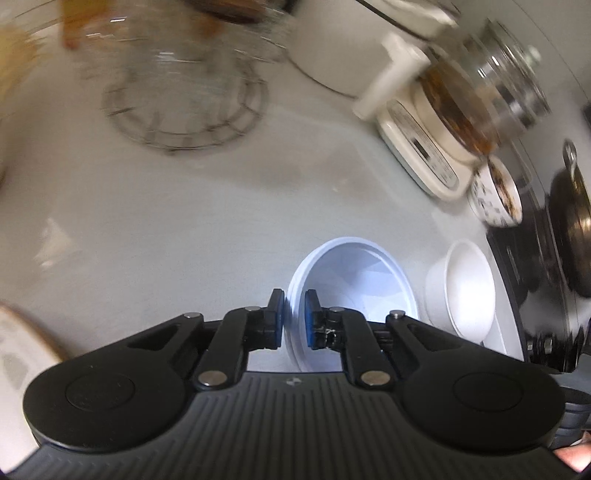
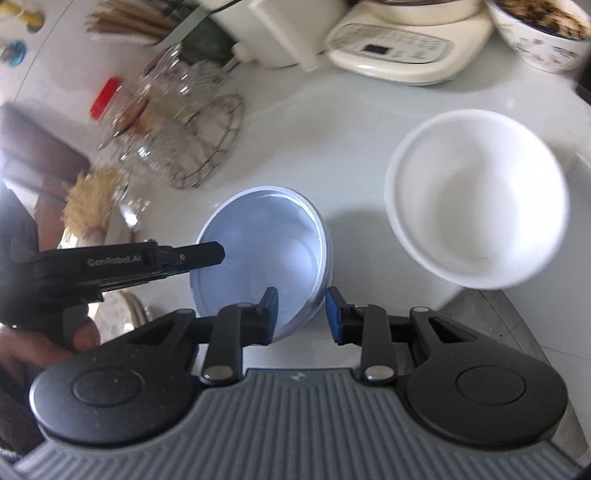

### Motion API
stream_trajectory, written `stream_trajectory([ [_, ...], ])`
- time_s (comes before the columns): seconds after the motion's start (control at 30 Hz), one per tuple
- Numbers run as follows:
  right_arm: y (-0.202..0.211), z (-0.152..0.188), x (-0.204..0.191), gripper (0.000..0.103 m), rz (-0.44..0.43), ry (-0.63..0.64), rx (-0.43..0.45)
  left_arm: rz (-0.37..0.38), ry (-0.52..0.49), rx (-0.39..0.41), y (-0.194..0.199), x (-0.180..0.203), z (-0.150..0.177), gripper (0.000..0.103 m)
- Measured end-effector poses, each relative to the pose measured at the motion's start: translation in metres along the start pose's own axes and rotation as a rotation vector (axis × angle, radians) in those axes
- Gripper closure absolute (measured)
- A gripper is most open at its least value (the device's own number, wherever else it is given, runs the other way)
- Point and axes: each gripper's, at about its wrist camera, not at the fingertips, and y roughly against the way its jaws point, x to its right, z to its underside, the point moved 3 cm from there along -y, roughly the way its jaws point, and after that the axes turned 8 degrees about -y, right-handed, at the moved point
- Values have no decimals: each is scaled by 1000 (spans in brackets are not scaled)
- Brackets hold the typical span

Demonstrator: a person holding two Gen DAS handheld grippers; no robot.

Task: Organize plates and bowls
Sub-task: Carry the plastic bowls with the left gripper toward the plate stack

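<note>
A pale blue bowl (image 1: 354, 273) stands on the white counter; it also shows in the right wrist view (image 2: 258, 243). My left gripper (image 1: 294, 319) is shut on the blue bowl's near-left rim, and its finger shows from the side in the right wrist view (image 2: 199, 254). My right gripper (image 2: 301, 312) is open, its jaws straddling the blue bowl's near-right rim without gripping. A white bowl (image 2: 476, 195) sits to the right of the blue one, near the counter edge; it also shows in the left wrist view (image 1: 465, 291).
A glass jar on a wire trivet (image 2: 184, 140) stands at the back left. A cream kettle base (image 2: 402, 48) and a patterned bowl with dark contents (image 2: 543, 33) stand at the back. A black pan on a stove (image 1: 569, 229) is at the far right.
</note>
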Motion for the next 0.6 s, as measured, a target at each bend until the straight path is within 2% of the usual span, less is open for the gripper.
stream_trajectory([
  [0.3, -24, -3, -38, 71, -17, 136, -56, -74, 137, 31, 23, -42, 20, 89],
  [0.5, -30, -10, -50, 69, -3, 172, -53, -113, 191, 71, 39, -57, 26, 88],
  [0.57, -27, -13, -52, 51, -4, 185, -39, -120, 210, 82, 44, -59, 27, 88],
  [0.6, -25, -15, -53, 46, -2, 193, -27, -128, 218, 88, 47, -59, 27, 87],
])
